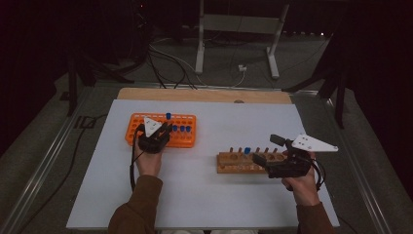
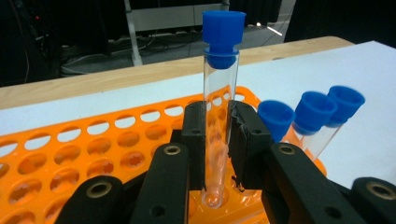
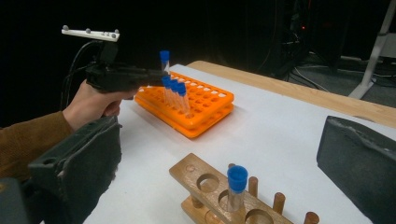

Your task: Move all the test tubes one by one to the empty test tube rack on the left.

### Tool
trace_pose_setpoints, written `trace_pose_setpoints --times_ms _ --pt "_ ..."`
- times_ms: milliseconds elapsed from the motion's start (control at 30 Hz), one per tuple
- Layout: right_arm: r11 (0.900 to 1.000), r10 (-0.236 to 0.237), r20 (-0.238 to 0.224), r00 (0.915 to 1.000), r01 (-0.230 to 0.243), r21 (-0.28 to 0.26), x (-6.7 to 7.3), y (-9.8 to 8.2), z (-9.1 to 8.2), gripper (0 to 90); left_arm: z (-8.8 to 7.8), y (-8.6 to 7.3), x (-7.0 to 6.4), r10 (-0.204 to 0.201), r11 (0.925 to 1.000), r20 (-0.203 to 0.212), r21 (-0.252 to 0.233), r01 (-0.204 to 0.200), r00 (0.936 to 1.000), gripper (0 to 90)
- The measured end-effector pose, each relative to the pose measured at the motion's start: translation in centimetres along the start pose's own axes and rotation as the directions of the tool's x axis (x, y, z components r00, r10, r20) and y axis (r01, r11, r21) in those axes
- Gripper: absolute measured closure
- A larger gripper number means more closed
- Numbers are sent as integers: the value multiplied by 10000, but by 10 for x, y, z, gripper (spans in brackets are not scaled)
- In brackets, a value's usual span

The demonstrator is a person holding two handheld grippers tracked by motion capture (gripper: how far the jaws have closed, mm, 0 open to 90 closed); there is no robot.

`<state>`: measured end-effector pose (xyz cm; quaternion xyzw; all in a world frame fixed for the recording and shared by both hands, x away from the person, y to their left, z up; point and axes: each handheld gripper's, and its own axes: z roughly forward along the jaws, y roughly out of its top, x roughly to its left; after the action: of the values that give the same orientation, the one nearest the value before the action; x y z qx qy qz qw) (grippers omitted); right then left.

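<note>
We saw the left gripper (image 2: 218, 149) clamped on a clear test tube (image 2: 217, 116) with a blue cap, the tube upright between its pads and its rounded bottom just above the orange rack (image 2: 93, 144). Three more capped tubes (image 2: 306, 122) leaned in that rack just beside it. The right gripper (image 3: 219, 158) stood wide open, holding nothing, near the wooden rack (image 3: 205, 184), which held one capped tube (image 3: 236, 186)

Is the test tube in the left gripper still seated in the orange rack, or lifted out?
Lifted, nearly out: the left gripper clamps the tube, whose rounded bottom hangs at the orange rack top; its cap stands above the other tubes.
</note>
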<state>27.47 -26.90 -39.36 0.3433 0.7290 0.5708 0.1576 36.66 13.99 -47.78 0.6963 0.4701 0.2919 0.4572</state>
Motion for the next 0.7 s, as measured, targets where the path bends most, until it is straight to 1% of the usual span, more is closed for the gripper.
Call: trace_pose_setpoints --times_ms 167,367,467,700 --pt "10000 -12 -3 10000 12 13 0 0 0 1 2 -5 2 -90 9998 21 163 90 10000 783" --pt "10000 -59 9 10000 59 -10 1 0 0 1 5 -11 1 -44 9994 -4 355 44 10000 782" --pt "10000 -60 10 10000 60 -10 1 0 0 1 5 -13 1 -95 9993 25 360 94 10000 783" --pt "10000 -78 4 10000 78 8 1 0 0 1 4 -16 0 69 9991 25 427 -70 10000 783"
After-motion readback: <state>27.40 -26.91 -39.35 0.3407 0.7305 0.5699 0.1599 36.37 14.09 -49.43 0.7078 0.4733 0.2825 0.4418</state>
